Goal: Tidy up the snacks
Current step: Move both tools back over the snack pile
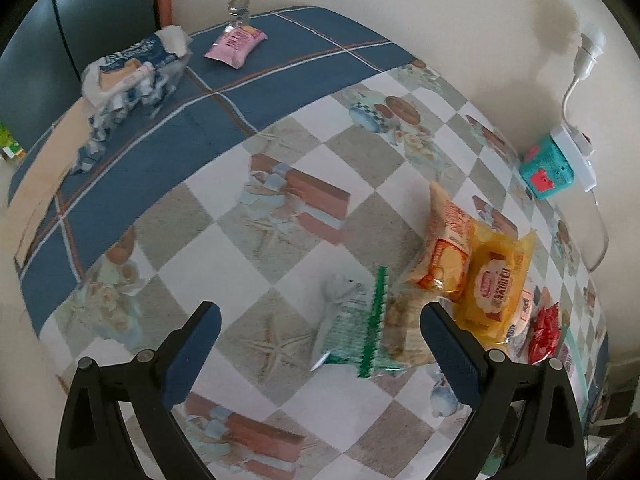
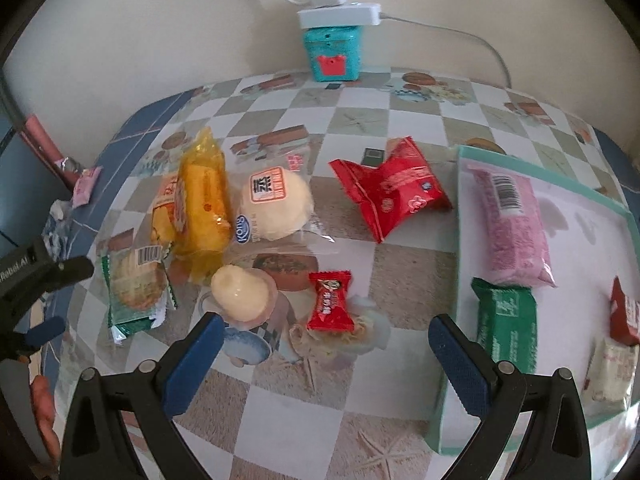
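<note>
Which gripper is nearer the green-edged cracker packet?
Left. The left gripper hangs open just short of the green-edged cracker packet, its right finger beside it. The right gripper is open further off, facing the small red candy.

Left hand-held gripper [image 1: 320,334] wide apart, over green cracker pkt [image 1: 360,328], empty

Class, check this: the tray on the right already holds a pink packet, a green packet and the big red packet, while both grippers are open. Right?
Not quite. The right wrist view shows the big red packet lying on the tablecloth, beside the tray. The pink packet and green packet are inside; both grippers are open.
</note>
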`<state>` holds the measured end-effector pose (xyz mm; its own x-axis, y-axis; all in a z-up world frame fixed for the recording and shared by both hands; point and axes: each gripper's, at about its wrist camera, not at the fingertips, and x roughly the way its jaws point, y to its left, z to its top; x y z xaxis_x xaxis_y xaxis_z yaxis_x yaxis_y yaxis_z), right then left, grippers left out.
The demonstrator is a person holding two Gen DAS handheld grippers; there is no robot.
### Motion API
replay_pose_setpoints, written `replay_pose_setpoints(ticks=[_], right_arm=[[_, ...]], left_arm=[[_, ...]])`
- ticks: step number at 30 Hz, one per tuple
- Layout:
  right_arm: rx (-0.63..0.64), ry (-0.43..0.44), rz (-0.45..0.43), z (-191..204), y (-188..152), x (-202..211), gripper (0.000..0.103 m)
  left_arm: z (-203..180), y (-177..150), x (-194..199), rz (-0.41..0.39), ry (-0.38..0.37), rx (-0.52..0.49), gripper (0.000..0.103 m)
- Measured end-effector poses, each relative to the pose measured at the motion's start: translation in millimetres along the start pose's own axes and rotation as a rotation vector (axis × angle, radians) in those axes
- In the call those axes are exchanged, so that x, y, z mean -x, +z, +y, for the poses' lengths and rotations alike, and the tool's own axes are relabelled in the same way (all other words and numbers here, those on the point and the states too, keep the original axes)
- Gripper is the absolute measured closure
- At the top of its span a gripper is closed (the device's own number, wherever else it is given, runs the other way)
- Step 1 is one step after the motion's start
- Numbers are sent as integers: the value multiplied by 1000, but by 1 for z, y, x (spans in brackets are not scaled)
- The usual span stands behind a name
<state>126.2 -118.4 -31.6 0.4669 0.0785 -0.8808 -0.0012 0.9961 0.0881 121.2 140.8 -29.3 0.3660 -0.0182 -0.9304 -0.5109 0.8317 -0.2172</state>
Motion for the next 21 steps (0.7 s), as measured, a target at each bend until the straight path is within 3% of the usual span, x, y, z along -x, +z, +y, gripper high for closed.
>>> replay_pose_setpoints(ticks=[14,21], right_arm=[[35,7,-14,-5,6,-18,0],[43,24,12,-8,2,-26,14]], left_arm=[[-50,-7,-10,-10,-24,-213,3],[-69,-13,-14,-26,-19,-292,3]])
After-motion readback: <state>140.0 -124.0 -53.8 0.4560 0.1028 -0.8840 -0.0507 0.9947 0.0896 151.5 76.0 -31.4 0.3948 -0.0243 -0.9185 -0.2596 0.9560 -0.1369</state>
